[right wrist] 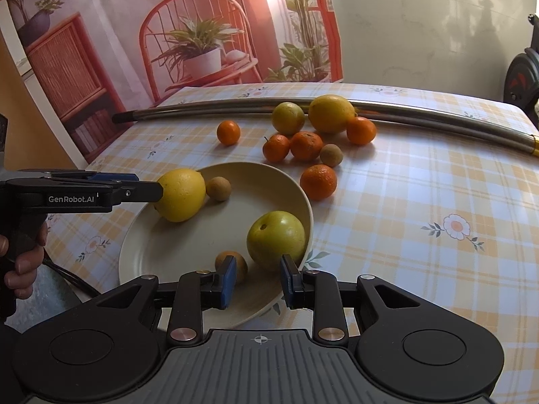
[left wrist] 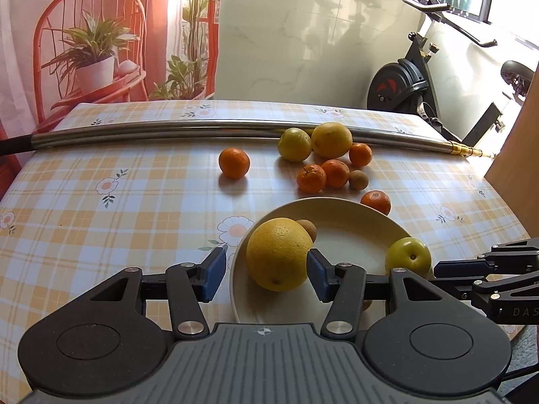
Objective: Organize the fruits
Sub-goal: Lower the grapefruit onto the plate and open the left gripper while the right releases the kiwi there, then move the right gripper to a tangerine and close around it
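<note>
Fruits partly fill the cream plate (right wrist: pixel 303 202) at centre frame. Left gripper (left wrist: pixel 266 271) is clamped on a large yellow citrus (left wrist: pixel 278 252) resting there; right gripper (right wrist: pixel 257 281) hangs empty, jaws narrowly apart. Next, seemingly: release, then fetch the tangerines (right wrist: pixel 306 146) beyond.

A printed backdrop (right wrist: pixel 188 33) of a red chair and potted plants hangs beyond the worktop's (left wrist: pixel 101 202) far edge, beside a pale marbled wall (left wrist: pixel 303 40); an exercise bike (left wrist: pixel 421 77) stands in sunlight.
</note>
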